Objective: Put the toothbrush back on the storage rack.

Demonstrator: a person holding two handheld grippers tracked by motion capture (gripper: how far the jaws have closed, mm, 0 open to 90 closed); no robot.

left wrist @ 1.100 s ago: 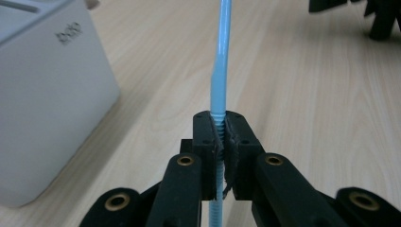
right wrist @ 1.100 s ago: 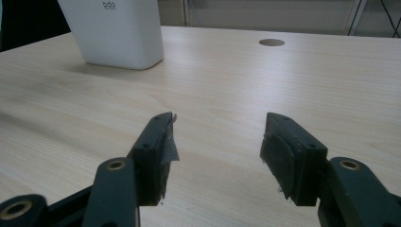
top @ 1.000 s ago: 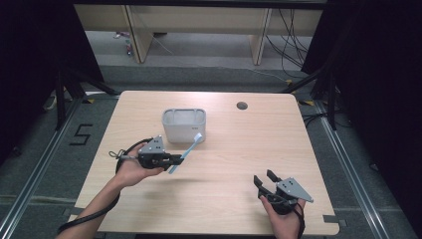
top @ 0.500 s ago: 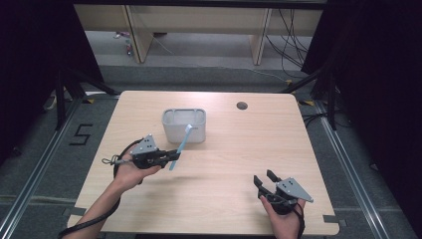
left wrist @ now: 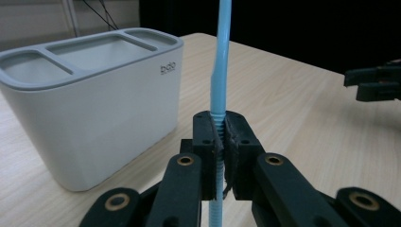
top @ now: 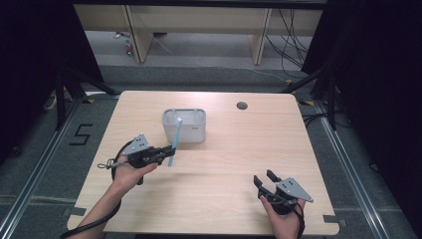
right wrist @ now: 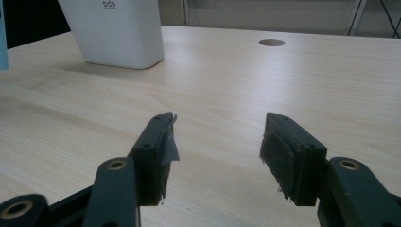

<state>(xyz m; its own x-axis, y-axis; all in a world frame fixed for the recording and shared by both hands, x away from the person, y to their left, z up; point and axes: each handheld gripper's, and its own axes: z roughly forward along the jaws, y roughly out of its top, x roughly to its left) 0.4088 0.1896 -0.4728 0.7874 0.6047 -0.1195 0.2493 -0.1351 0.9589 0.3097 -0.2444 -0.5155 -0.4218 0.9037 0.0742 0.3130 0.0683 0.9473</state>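
- A light blue straw (left wrist: 221, 56) is clamped in the left gripper (left wrist: 218, 142), pinched at its ribbed bendy section with both jaws shut tight on it.
- In the left gripper view the straw is seen running straight up out of the jaws and off the top edge, with a short bit poking out below.
- From the high view the straw (top: 175, 142) is held off the table, and its upper end is seen over the front wall of the white container (top: 184, 125); whether the tip is actually over the rim or just in front of it can't really be told from that angle.
- The container (left wrist: 90, 109) is a white box with grey-rimmed compartments on top, seen just beside the held straw.
- The left gripper (top: 166, 152) is held in a hand (top: 130, 172) over the left half of the wooden table (top: 239, 154).
- The right gripper (top: 265, 180) is kept low near the table's front right corner, well apart from the straw and container.
- Its jaws are spread wide with nothing between them, as seen in the right gripper view (right wrist: 215, 151).
- A round cable hole (top: 242, 105) is seen near the table's far edge.
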